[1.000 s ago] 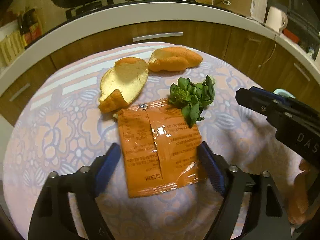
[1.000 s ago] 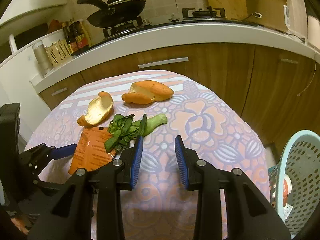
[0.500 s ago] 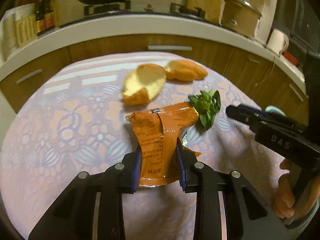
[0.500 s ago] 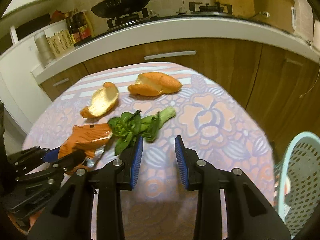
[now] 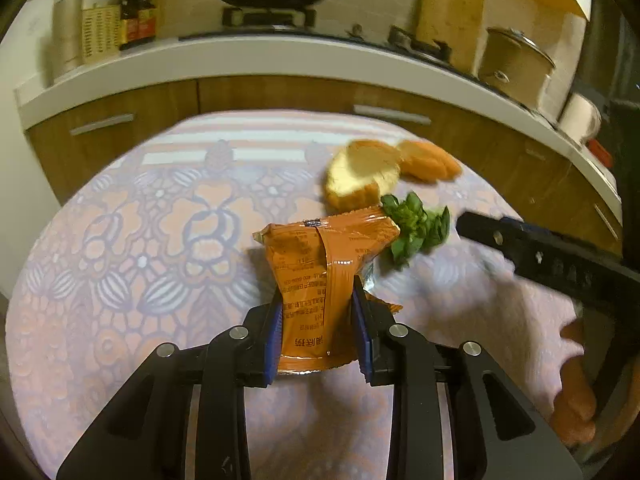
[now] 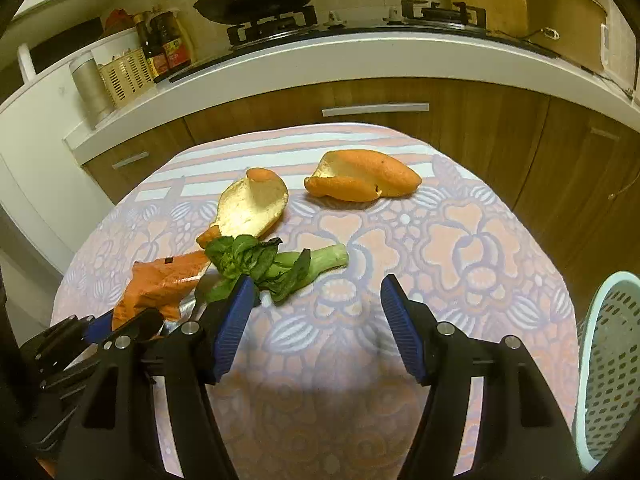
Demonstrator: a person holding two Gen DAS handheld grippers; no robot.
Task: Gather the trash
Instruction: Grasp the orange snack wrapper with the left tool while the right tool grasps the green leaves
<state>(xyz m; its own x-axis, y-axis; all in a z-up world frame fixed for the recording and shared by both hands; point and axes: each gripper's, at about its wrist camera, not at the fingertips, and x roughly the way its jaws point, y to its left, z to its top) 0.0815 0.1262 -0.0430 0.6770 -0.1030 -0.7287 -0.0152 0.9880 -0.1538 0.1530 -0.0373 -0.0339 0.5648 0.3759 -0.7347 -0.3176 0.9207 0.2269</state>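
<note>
My left gripper (image 5: 318,312) is shut on an orange snack wrapper (image 5: 324,260) and holds it crumpled just above the table; the wrapper also shows in the right wrist view (image 6: 160,284). My right gripper (image 6: 316,300) is open and empty, its left finger next to a green leafy vegetable (image 6: 280,260). Two orange peel pieces (image 6: 252,204) (image 6: 360,182) lie beyond the vegetable. In the left wrist view the vegetable (image 5: 416,224) and peels (image 5: 360,176) lie behind the wrapper.
A pale blue perforated basket (image 6: 608,360) stands off the table's right edge. The table wears a floral cloth (image 6: 460,240). Wooden cabinets and a white counter (image 6: 360,60) with a stove, pan and pot run behind it.
My left gripper closed on the wrapper, pinched it narrow and lifted it. My right gripper opened wide and moved forward toward the vegetable.
</note>
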